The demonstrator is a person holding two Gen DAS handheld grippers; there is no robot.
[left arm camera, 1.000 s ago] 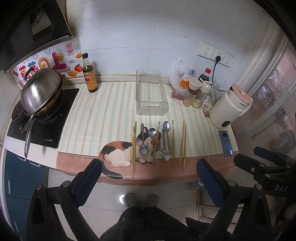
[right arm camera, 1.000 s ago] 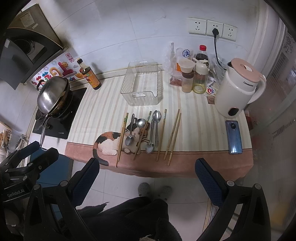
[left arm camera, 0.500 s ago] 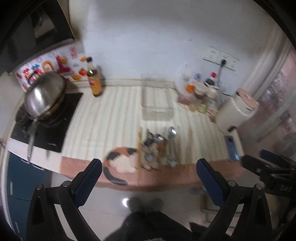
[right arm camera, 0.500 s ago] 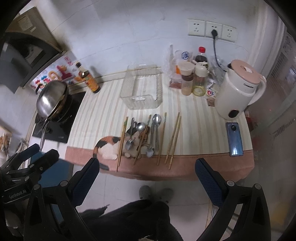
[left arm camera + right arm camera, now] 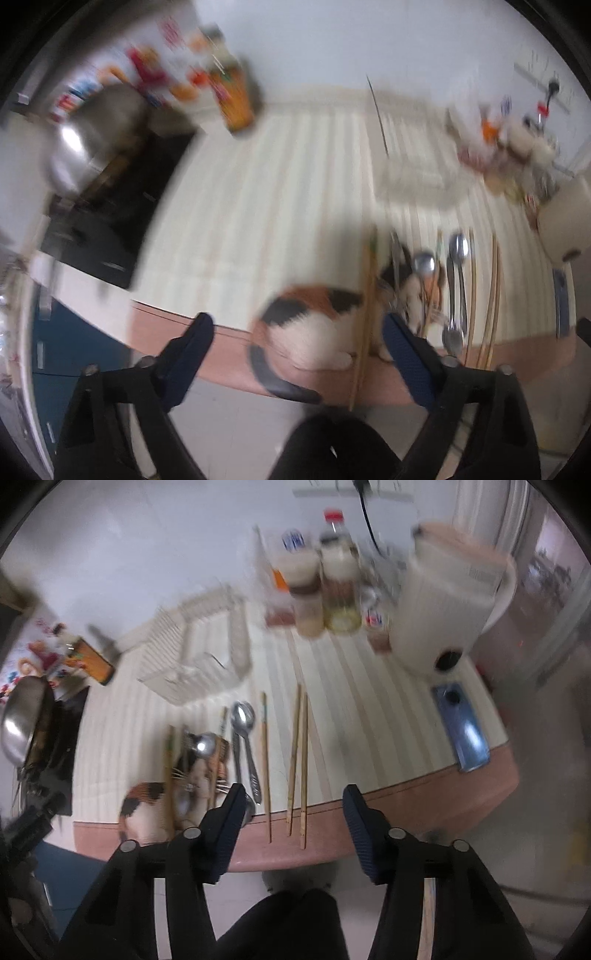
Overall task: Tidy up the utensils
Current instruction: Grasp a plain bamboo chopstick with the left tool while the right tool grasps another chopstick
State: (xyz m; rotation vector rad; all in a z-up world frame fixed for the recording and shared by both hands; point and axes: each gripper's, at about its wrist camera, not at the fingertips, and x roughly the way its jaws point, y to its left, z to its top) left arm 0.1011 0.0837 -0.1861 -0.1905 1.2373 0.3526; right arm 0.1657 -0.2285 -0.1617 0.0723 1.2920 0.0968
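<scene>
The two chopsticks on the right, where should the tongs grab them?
Probably near the close ends of the chopsticks, coming from the counter's front edge. They lie flat, side by side, those ends pointing at the open right tongs, with bare mat on their right.

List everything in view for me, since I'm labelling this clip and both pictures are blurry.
chopsticks: six or so sticks, wooden, lying along the counter's front, some beside the spoons
spoons: about four, steel, among the chopsticks, over the cat picture
clear bin: one, transparent, behind the utensils, looks empty
striped mat: one, cream with a pink front border and a calico cat picture, covering the counter
condiment jars: several, mixed colours, by the back wall
kettle: one, cream, right of the jars
phone: one, blue, front right
sauce bottle: one, dark with an orange label, beside the stove
wok: one, steel, on the black stove
left gripper: black with blue pads, open, empty
right gripper: same, open above the chopstick ends
</scene>
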